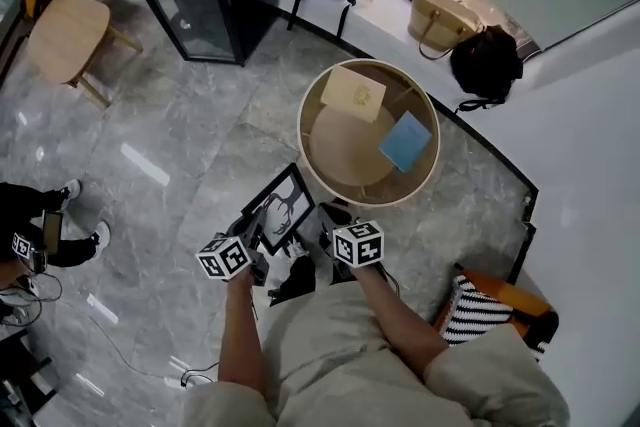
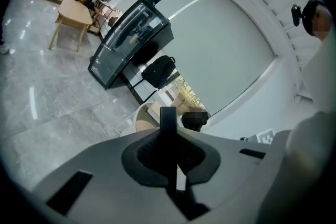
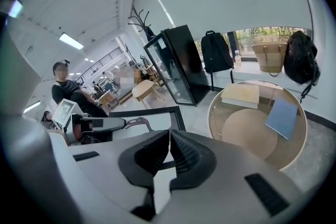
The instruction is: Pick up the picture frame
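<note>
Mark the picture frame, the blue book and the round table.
picture frame (image 1: 281, 208): head view, on the printed picture inside the black border.
blue book (image 1: 406, 141): head view, middle of its cover.
round table (image 1: 300, 131): head view, left rim.

The picture frame is black-rimmed, with a dark drawing on white inside. It hangs tilted in mid-air.
</note>
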A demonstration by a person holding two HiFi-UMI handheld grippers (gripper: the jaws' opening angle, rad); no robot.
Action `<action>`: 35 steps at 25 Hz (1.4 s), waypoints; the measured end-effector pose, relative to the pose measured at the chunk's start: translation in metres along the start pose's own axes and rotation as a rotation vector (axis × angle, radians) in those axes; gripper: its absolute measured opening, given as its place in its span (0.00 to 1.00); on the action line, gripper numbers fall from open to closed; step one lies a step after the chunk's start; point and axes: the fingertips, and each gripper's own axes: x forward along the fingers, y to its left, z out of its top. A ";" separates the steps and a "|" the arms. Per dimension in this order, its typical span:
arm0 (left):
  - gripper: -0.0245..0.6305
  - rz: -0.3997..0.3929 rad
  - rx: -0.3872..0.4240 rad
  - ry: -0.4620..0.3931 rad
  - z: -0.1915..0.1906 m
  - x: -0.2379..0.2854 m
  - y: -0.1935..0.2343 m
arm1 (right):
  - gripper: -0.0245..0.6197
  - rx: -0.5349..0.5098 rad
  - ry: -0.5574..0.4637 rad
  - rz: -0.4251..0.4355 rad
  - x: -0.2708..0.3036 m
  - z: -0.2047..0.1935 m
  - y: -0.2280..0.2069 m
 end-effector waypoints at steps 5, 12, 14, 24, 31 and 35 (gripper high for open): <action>0.08 0.012 0.078 0.053 -0.010 -0.014 -0.020 | 0.09 -0.055 0.009 0.020 -0.006 0.008 0.013; 0.08 0.066 0.121 0.057 -0.010 -0.029 -0.021 | 0.09 -0.120 0.032 0.064 -0.015 0.013 0.027; 0.08 0.071 0.112 0.035 -0.007 -0.031 -0.021 | 0.09 -0.144 0.022 0.074 -0.018 0.013 0.029; 0.08 0.107 0.111 -0.005 -0.015 -0.053 -0.014 | 0.09 -0.149 0.016 0.113 -0.021 0.009 0.036; 0.08 0.078 0.103 -0.004 -0.015 -0.050 -0.018 | 0.09 -0.138 0.014 0.122 -0.021 0.003 0.038; 0.08 0.070 0.096 0.003 -0.019 -0.050 -0.017 | 0.09 -0.134 0.014 0.120 -0.022 0.001 0.036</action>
